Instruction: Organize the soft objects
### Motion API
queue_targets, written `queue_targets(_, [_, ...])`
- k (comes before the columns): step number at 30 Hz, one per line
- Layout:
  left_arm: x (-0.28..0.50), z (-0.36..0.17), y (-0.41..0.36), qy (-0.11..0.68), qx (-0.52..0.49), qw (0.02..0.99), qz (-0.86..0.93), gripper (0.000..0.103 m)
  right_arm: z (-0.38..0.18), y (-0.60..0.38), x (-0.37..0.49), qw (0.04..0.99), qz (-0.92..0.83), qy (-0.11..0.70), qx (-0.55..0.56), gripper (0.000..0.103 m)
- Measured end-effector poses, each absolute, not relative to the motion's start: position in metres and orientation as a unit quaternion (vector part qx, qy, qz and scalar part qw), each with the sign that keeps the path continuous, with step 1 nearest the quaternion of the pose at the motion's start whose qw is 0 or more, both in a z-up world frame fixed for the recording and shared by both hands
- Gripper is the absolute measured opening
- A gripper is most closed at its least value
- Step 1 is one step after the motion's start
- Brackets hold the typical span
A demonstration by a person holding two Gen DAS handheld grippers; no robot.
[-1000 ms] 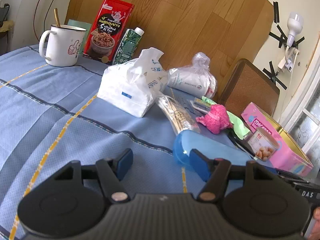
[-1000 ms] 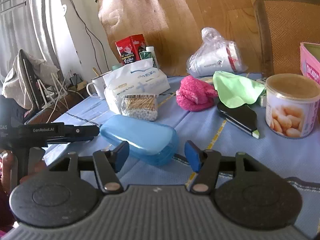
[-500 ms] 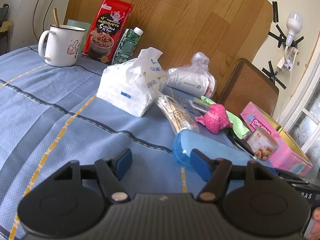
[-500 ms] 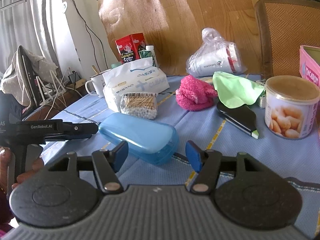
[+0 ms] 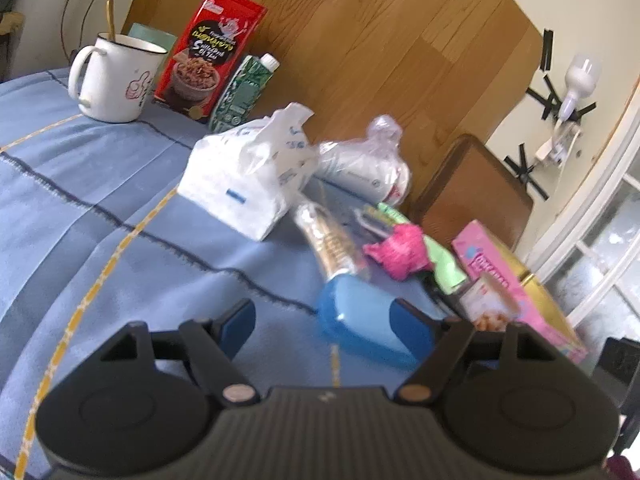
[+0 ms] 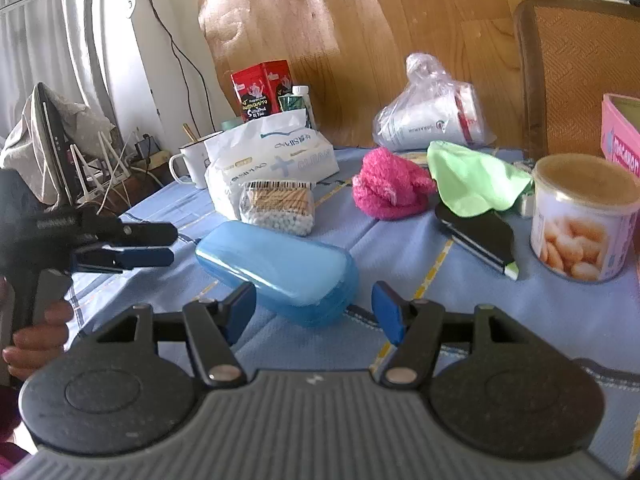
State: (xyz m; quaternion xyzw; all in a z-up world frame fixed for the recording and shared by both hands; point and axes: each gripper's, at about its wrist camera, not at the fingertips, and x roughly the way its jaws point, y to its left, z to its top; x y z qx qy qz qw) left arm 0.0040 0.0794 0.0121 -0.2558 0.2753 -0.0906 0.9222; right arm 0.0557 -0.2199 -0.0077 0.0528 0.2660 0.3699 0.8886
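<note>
A pink fluffy cloth (image 6: 390, 188) (image 5: 400, 248) and a light green cloth (image 6: 476, 184) (image 5: 444, 264) lie together on the blue tablecloth (image 5: 100, 208). A white tissue pack (image 6: 272, 160) (image 5: 244, 176) and a bag of cotton swabs (image 6: 280, 208) (image 5: 332, 240) sit beside them. My left gripper (image 5: 326, 324) (image 6: 172, 246) hovers low with its jaws opening and nothing between them, its tips just left of a blue plastic case (image 6: 280, 268) (image 5: 360, 320). My right gripper (image 6: 314, 314) stands open, the case's near end just ahead of its fingers.
A white mug (image 5: 114, 80), red snack box (image 5: 208, 52) and green carton (image 5: 244, 92) stand at the back left. A bagged stack of cups (image 6: 432, 120), a black stapler (image 6: 480, 236), a snack can (image 6: 580, 224), a pink box (image 5: 516, 284) and a chair (image 6: 580, 72) fill the right.
My left gripper's fingers have spread wider apart, and it has risen and tilted slightly. The right gripper and the objects on the table have kept still.
</note>
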Motion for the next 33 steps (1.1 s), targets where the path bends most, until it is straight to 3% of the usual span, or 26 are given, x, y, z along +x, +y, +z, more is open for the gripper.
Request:
queue_targets(6, [0.023, 0.021, 0.064, 0.287, -0.247, 0.918, -0.121, 0.079, -0.001, -0.217, 0.059, 0.89, 0.375, 0.257, 0.03, 0.072])
queue_targets(8, [0.03, 0.016, 0.058, 0.302, -0.242, 0.914, -0.123, 0.074, -0.001, -0.212, 0.06, 0.885, 0.384, 0.261, 0.021, 0.073])
queue_targets(10, [0.041, 0.008, 0.053, 0.323, -0.241, 0.907, -0.125, 0.059, -0.003, -0.203, 0.06, 0.88, 0.391, 0.269, -0.002, 0.074])
queue_targets(14, [0.044, 0.004, 0.046, 0.323, -0.236, 0.91, -0.108, 0.059, -0.012, -0.178, 0.061, 0.89, 0.358, 0.274, -0.067, 0.07])
queue_targets(21, [0.037, 0.042, 0.018, 0.294, -0.203, 0.924, -0.136, 0.055, 0.001, -0.207, 0.039, 0.912, 0.341, 0.223, -0.035, 0.07])
queue_targets(33, [0.123, 0.12, -0.178, 0.258, -0.086, 0.916, -0.295, 0.056, 0.037, -0.355, 0.039, 0.982, 0.142, 0.119, 0.025, 0.07])
